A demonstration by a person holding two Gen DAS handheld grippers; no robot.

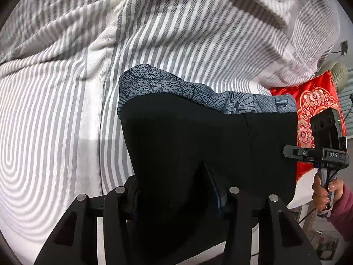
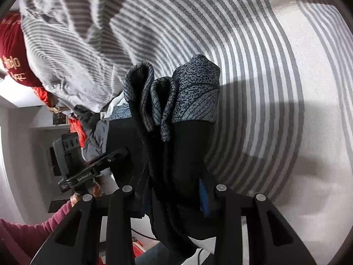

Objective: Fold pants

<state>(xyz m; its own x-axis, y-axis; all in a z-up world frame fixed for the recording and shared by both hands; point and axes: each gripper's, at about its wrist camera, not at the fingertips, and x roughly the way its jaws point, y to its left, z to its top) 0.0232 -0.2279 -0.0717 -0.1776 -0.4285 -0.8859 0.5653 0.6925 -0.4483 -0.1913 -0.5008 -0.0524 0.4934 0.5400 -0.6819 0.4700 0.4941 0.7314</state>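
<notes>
Hiding both grippers' fingertips: pants.

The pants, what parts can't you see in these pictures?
- Left wrist view: the black pants cover the left tongs tips; the legs run off the bottom edge.
- Right wrist view: bunched pants hide the right tongs pads; their full shape stays hidden.

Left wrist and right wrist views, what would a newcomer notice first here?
The black pants with a grey patterned band fill the middle, pinched in both the left gripper and the right gripper. Behind lies a grey-and-white striped bedsheet, and a bright red embroidered cushion glows at the left view's right edge.
</notes>
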